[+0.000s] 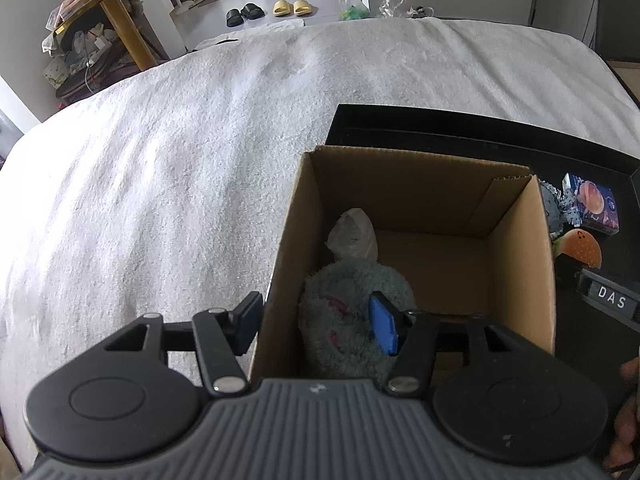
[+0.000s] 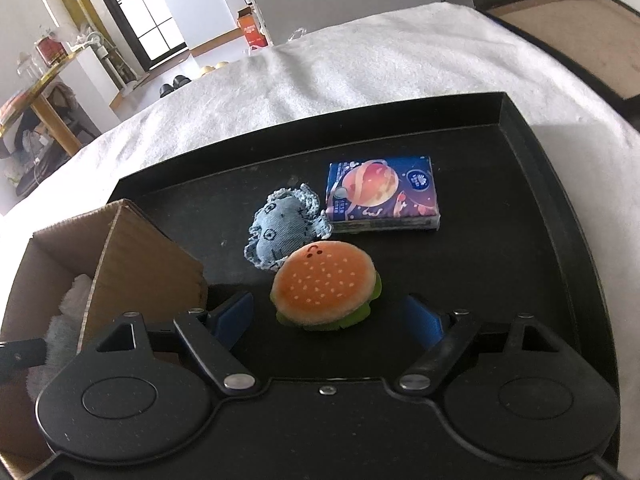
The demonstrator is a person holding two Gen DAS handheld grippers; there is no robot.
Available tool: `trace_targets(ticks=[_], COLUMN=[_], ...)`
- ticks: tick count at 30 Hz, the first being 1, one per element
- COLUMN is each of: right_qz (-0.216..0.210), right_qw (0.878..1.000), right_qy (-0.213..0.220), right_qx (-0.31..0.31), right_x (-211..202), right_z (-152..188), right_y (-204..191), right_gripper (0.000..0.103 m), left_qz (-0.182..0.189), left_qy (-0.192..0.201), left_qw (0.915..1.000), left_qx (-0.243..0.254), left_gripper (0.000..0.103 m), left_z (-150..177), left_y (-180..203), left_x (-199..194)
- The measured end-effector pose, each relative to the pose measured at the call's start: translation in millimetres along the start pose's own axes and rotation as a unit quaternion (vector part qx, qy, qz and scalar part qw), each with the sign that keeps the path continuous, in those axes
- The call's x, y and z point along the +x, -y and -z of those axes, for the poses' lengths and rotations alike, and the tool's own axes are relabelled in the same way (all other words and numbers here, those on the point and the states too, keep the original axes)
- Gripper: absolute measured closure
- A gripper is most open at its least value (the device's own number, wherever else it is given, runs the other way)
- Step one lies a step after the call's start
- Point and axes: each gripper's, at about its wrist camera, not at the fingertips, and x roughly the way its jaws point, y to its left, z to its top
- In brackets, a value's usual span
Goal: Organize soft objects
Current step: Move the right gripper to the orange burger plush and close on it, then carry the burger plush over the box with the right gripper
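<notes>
On the black tray [image 2: 520, 128], the cardboard box [image 1: 520, 248] holds a grey plush [image 1: 344, 312]; both tools gape empty.

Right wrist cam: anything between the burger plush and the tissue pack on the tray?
Nothing; in the right wrist view only bare black tray separates the burger plush from the tissue pack. The denim plush sits left of that gap.

Daylit, from dark-framed glass door [image 2: 132, 12] at eleven o'clock; soft shadows; sharp centre; fisheye bending, dark corners.
</notes>
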Motion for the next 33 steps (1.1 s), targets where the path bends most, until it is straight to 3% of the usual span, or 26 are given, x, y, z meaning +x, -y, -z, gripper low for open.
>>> trace_targets(ticks=[2, 4, 6, 14, 22, 33], right_qz=[0.004, 0.002, -0.005, -0.022, -0.027, -0.023], right_qw=[1.000, 1.000, 1.000, 1.000, 1.000, 0.999], right_qy=[0.004, 0.000, -0.009, -0.012, -0.007, 0.009], right_qx=[-0.008, -0.013, -0.009, 0.003, -0.015, -0.032], right_x=[0, 1, 2, -14, -31, -58], right_z=[1, 2, 4, 6, 7, 4], right_y=[-1, -2, -1, 0, -8, -20], right_gripper=[0.027, 0.052, 0.062, 0.073, 0.098, 0.101], left_qz=[0.002, 0.004, 0.006, 0.017, 0.037, 0.062], left_qy=[0.000, 0.000, -0.001, 0.001, 0.003, 0.005], left_qw=[1.0000, 1.0000, 1.0000, 0.9997, 0.9987, 0.9968], left_qx=[-0.001, -0.002, -0.003, -0.020, -0.035, -0.051], left_gripper=[0.046, 0.046, 0.046, 0.046, 0.046, 0.046], left_z=[0, 1, 1, 6, 14, 21], left_y=[-1, -2, -4, -21, -36, -50], left_x=[0, -1, -1, -5, -11, -15])
